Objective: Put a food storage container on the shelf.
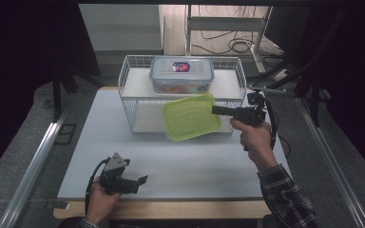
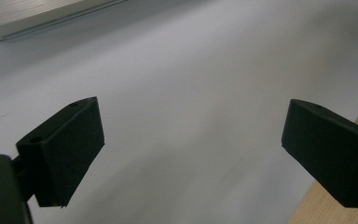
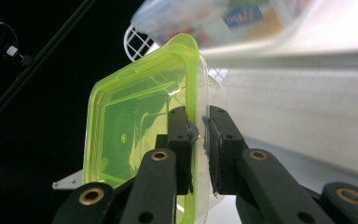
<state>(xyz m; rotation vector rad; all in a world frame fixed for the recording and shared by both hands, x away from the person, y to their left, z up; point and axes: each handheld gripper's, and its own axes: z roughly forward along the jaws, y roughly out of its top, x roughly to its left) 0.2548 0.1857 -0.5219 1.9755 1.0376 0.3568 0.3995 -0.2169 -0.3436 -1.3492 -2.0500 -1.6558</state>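
Right gripper (image 1: 217, 110) pinches the near-right rim of the green-lidded container (image 1: 191, 117), held in front of the wire shelf rack (image 1: 128, 102), level with its upper tier. Left gripper (image 1: 142, 180), jaws spread and empty, sits well short of the rack.

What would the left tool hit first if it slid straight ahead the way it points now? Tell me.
Probably nothing close. The left tool, open and empty, points right, low over the bare white table. The right forearm lies farther along, though depth is unclear.
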